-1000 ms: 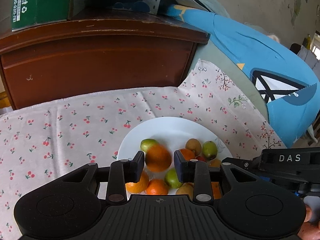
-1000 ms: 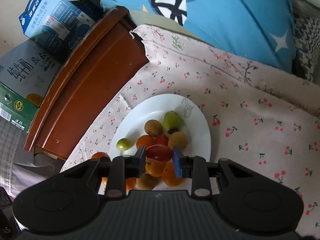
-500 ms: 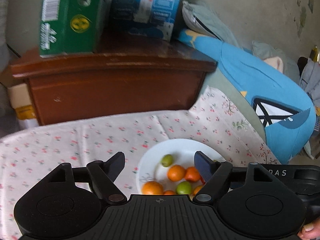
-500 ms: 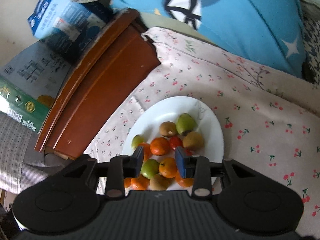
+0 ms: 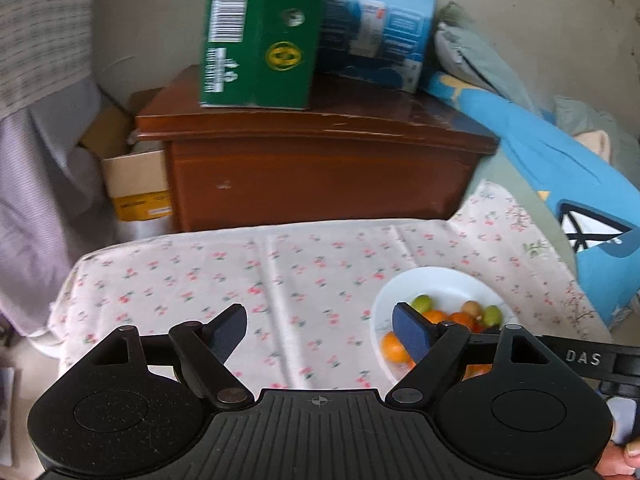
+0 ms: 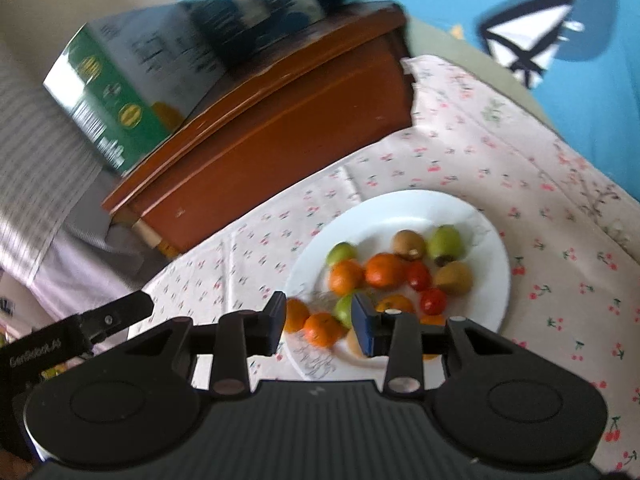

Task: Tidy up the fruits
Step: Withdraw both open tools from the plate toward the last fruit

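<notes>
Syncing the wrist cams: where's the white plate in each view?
Left wrist: plate at lower right, partly behind the right finger of the left gripper.
Right wrist: plate right of centre, just beyond the right gripper.
Shared landmark: green box on the wooden cabinet.

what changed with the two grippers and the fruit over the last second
The left gripper has let go of the orange it held; its jaws have just been opening, now empty, and it has pulled back off the plate. The right gripper released its red tomato; its jaws have been opening slightly, nothing pinched. The fruit lies on the plate; the boxes and cabinet are unchanged.
</notes>
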A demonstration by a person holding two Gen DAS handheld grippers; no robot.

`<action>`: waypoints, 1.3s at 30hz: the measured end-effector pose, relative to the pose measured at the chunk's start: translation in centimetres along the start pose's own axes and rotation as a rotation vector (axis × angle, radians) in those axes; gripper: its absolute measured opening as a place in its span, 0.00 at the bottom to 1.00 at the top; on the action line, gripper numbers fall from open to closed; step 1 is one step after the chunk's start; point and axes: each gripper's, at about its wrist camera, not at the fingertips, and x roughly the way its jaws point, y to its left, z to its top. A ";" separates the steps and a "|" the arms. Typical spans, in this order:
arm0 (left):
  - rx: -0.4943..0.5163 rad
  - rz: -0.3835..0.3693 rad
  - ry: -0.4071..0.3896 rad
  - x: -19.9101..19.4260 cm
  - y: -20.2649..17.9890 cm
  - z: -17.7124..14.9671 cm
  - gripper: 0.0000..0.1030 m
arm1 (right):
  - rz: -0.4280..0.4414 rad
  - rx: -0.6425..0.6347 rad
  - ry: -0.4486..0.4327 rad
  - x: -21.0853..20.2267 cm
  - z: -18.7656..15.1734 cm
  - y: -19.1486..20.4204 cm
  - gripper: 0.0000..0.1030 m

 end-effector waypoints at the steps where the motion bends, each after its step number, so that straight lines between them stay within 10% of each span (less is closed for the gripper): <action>1: 0.001 0.010 0.000 -0.1 0.2 -0.1 0.79 | 0.008 -0.018 0.005 0.1 -0.2 0.4 0.36; 39: -0.043 0.159 0.194 1.6 5.5 -4.0 0.80 | 0.048 -0.431 0.184 6.4 -8.1 7.1 0.36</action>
